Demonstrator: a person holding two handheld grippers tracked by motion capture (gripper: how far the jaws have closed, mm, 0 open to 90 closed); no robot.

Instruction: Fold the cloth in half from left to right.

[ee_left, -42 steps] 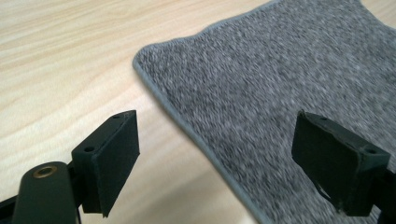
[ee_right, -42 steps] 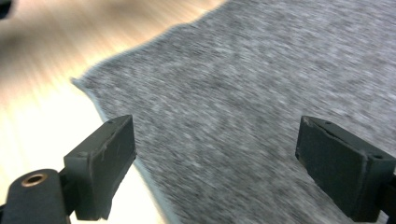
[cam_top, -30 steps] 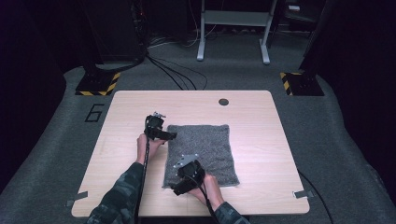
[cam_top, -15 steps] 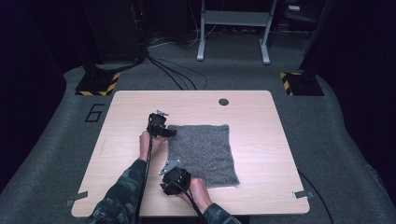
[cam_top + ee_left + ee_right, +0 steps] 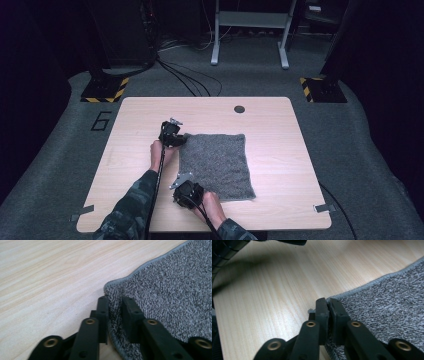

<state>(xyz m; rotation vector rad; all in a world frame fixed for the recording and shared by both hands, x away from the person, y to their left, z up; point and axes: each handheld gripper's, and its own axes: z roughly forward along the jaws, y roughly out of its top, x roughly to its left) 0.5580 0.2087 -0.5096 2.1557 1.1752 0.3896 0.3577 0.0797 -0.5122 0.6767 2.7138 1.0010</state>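
As jaws finish closing, left gripper (image 5: 115, 305) pinches far-left corner of grey cloth (image 5: 216, 164), fabric bunched between pads; right gripper (image 5: 329, 305) clamps near-left corner. Cloth lies flat on wooden table (image 5: 280, 130); twin corner grips likely for fold or lift.

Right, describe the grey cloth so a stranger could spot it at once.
Start at the light wooden table on the dark carpeted floor. Right of its middle lies a square, speckled grey cloth with a stitched hem. It is the table's one soft thing, unlike the small dark round hole near the far edge.
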